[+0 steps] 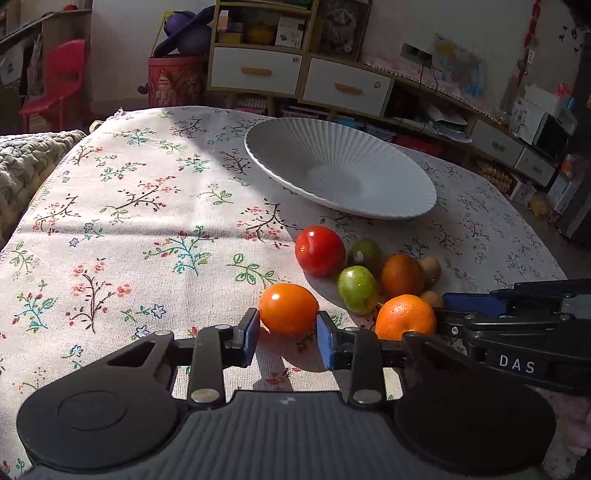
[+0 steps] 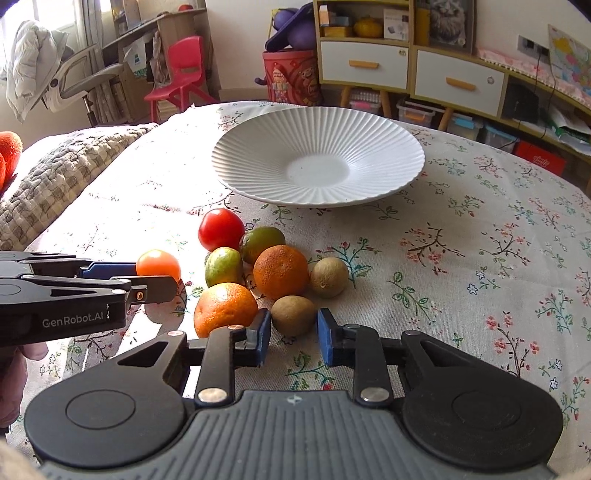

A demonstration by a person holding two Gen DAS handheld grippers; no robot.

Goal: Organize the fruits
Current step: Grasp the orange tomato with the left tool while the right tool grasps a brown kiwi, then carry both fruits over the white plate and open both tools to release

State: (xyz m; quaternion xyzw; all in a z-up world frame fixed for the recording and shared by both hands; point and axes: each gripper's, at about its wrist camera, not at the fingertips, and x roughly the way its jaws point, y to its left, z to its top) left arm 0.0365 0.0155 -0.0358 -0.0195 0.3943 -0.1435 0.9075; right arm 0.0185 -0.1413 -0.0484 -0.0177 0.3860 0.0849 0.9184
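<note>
Apparently gripped – orange tomato (image 1: 289,308), kiwi (image 2: 293,314), plate (image 2: 236,173) bare

A flowered cloth (image 2: 461,258) covers the counter. Behind it stand a red plastic chair (image 2: 183,74), a red printed bin (image 2: 291,79) with a purple toy (image 2: 295,29) on top, and a shelf unit with white drawers (image 2: 364,68). A knitted blanket (image 2: 62,170) lies at the left.

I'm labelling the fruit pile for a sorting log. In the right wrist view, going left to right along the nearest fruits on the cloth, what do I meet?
Mandarin → brown kiwi-like fruit between the right gripper pads → paler round brown fruit, slightly farther back.
</note>
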